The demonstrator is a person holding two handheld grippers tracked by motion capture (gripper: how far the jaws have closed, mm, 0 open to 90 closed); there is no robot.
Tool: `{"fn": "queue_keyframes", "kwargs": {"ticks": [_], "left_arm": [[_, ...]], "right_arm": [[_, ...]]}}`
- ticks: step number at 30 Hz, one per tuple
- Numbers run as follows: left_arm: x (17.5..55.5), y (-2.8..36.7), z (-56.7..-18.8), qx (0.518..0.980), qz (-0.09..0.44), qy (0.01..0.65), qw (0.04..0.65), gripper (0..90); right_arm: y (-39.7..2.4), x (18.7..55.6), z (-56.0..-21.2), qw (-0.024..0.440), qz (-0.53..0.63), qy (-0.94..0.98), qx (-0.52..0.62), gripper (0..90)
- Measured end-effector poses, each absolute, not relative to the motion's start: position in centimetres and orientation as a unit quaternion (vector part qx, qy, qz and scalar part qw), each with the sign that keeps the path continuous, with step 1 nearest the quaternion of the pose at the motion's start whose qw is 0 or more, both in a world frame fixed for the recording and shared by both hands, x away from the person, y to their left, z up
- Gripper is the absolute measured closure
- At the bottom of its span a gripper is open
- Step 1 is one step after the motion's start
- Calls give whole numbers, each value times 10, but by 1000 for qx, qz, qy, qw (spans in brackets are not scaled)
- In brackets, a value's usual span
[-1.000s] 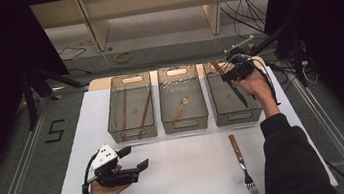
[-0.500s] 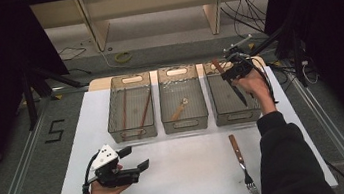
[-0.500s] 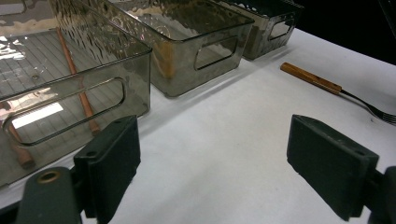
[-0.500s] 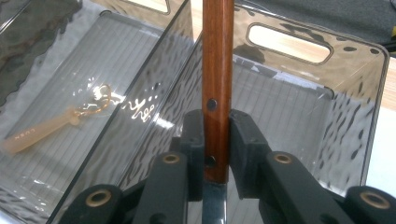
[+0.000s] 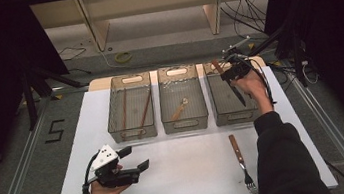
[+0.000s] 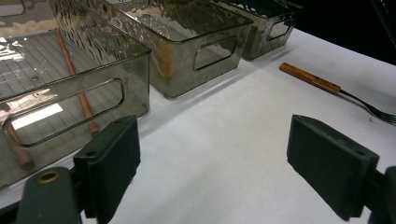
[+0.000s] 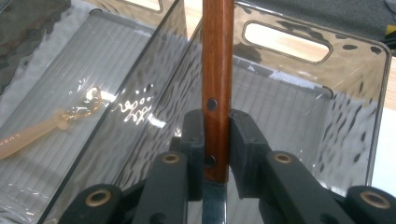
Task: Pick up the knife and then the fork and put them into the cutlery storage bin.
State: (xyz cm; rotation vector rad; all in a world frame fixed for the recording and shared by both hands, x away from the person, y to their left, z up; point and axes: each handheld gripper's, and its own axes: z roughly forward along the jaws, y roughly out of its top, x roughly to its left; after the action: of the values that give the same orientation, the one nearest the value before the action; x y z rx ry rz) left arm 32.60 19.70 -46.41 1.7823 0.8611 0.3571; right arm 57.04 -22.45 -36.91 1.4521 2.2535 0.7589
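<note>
Knife (image 5: 231, 83) handling is what I have in front of me, taken from my left across. My left gripper (image 5: 134, 166) sits low over the near-left part of the white worktop (image 5: 189, 165), its jaws spread wide with nothing between them; in the left gripper view I see bare white surface between the two pads. Beyond it stand three smoky clear bins in a row. The left bin (image 5: 130, 107) holds two wooden chopsticks (image 5: 144, 109), the middle bin (image 5: 182, 98) a pale wooden spoon (image 5: 179, 109). A fork (image 5: 240, 161) with a wooden handle lies on the worktop in front of the right bin (image 5: 231, 100), tines toward me. My right gripper (image 7: 216, 144) is up over that right bin, jaws clamped tight on the knife's brown riveted handle. From the high view the dark blade slants down into the bin; whether its tip touches the floor I cannot tell.
</note>
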Motion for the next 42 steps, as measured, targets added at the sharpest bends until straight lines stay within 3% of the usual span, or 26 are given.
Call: {"fn": "queue_keyframes", "kwargs": {"ticks": [11, 21, 42], "left_arm": [[326, 197, -464, 749, 150, 361, 535, 166], [326, 197, -464, 749, 151, 361, 535, 165], [326, 197, -465, 748, 151, 363, 534, 163]], "right_arm": [[-227, 573, -378, 169, 251, 796, 523, 752], [-227, 565, -369, 163, 271, 798, 513, 565], [-208, 493, -355, 136, 313, 830, 440, 364]]}}
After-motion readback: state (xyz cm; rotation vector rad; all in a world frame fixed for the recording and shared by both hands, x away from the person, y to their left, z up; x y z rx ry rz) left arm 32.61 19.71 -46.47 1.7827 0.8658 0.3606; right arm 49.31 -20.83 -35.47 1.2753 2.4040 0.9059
